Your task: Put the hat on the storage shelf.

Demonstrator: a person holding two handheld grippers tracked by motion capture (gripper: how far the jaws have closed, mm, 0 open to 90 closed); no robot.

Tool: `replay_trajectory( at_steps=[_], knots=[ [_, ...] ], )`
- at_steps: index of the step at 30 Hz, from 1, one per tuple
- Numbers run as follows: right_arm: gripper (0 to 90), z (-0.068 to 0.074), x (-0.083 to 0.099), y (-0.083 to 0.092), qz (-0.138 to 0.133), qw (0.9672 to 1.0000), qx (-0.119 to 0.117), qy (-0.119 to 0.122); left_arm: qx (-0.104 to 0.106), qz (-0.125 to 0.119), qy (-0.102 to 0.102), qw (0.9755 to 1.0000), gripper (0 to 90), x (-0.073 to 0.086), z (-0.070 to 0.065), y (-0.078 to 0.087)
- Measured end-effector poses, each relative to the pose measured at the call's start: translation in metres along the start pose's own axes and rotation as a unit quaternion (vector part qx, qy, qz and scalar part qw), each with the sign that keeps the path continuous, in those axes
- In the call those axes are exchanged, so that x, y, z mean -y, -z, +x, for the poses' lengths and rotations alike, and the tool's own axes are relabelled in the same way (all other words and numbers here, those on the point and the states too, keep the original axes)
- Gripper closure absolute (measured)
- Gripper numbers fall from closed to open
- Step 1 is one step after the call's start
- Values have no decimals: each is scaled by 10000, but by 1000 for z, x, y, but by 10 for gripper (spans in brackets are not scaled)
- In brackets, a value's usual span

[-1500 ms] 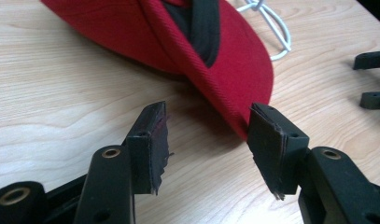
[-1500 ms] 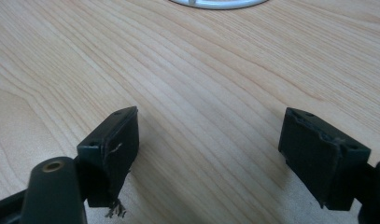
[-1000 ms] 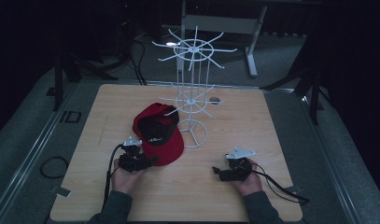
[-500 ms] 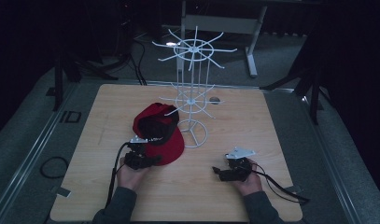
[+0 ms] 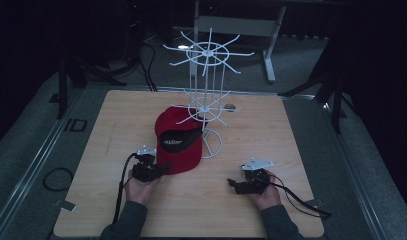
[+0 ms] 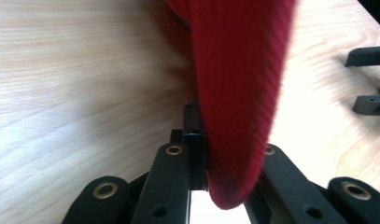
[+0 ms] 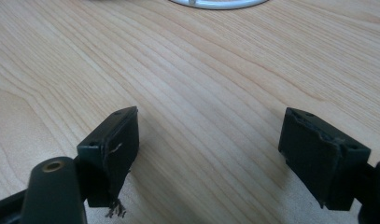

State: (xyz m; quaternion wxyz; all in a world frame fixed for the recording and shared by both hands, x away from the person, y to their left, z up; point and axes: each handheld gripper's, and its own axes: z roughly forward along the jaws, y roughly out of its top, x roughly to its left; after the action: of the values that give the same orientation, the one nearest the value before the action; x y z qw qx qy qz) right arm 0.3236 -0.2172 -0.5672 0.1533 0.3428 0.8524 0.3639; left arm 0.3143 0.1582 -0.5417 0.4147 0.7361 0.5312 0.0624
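Observation:
A red cap (image 5: 178,142) with a black front panel lies on the wooden table (image 5: 301,130) against the foot of a white wire rack (image 5: 206,100). My left gripper (image 5: 163,170) sits at the cap's near left edge. Its jaws have just been closing and are now shut on the red brim (image 6: 239,93), which fills the gap between the black fingers (image 6: 194,140). My right gripper (image 5: 232,185) rests on the table to the right of the cap, apart from it. Its jaws stand open in the right gripper view, with bare wood between the pads (image 7: 115,140).
The rack's round white base ring (image 7: 215,3) lies just beyond the right gripper. The right gripper's two fingers (image 6: 369,79) appear at the far right of the left gripper view. Dark cables (image 5: 301,200) trail off the table's near edge. Dark floor surrounds the table.
The left gripper's jaws have closed onto the cap's brim. Both hands have kept their places, and the cap lies where it was.

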Motion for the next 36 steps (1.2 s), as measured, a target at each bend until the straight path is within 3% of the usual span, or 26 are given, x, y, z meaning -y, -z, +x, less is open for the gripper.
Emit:
replay_trajectory(
  at_steps=[5,12,23,36],
  knots=[
    [199,0,0,0,-4,10000,2,6,-232,-196,-25,9995,859,2,3,6],
    [199,0,0,0,-2,10000,1,3,-397,-412,218,9981,861,1,14,12],
    [200,0,0,0,-4,10000,2,6,-404,-658,385,9963,861,-3,28,24],
    [199,0,0,0,-3,10000,0,6,-610,-1126,600,9900,860,-11,39,46]
  ],
)
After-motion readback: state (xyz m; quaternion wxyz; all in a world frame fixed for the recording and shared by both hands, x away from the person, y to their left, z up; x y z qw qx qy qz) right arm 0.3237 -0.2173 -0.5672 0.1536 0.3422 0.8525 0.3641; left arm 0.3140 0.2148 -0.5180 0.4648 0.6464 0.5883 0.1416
